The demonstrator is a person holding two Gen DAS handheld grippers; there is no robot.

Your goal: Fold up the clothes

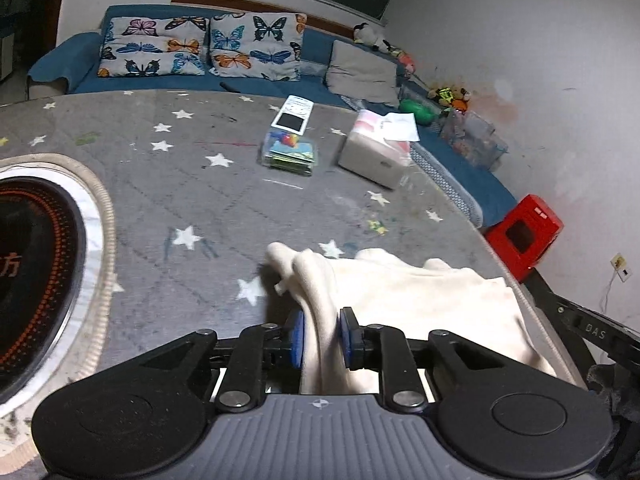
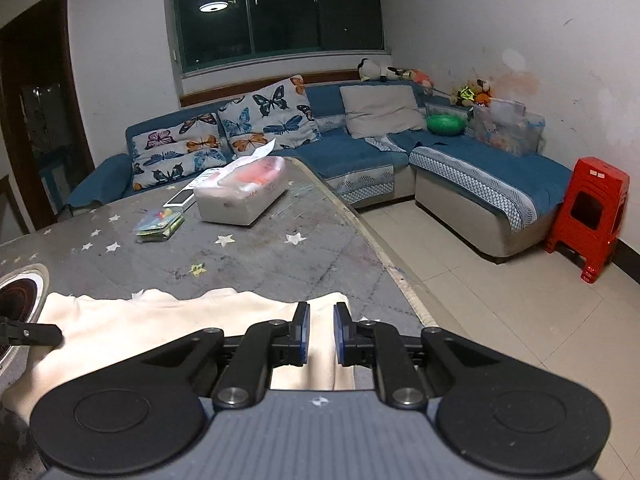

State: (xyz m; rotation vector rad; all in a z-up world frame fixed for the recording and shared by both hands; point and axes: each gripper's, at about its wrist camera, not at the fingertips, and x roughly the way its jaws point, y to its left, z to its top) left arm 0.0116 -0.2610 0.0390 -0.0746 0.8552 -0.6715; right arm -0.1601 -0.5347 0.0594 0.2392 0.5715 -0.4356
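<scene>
A cream garment (image 1: 420, 292) is laid on the grey star-print table (image 1: 180, 184), near the table's right edge and at its near end. A bunched fold of it is clamped between the blue pads of the left gripper (image 1: 322, 334). Another part of the garment (image 2: 160, 320) is gripped between the pads of the right gripper (image 2: 320, 332).

Further back on the table, a clear box (image 1: 291, 154) is seen to hold coloured items, which cannot be identified. A white remote (image 1: 292, 116) is lying just behind it. Beside the clear box, a tissue box (image 1: 376, 152) is noted, with a paper sheet sticking up from its top. A round burner (image 1: 36, 280) is set into the table at the left.
</scene>
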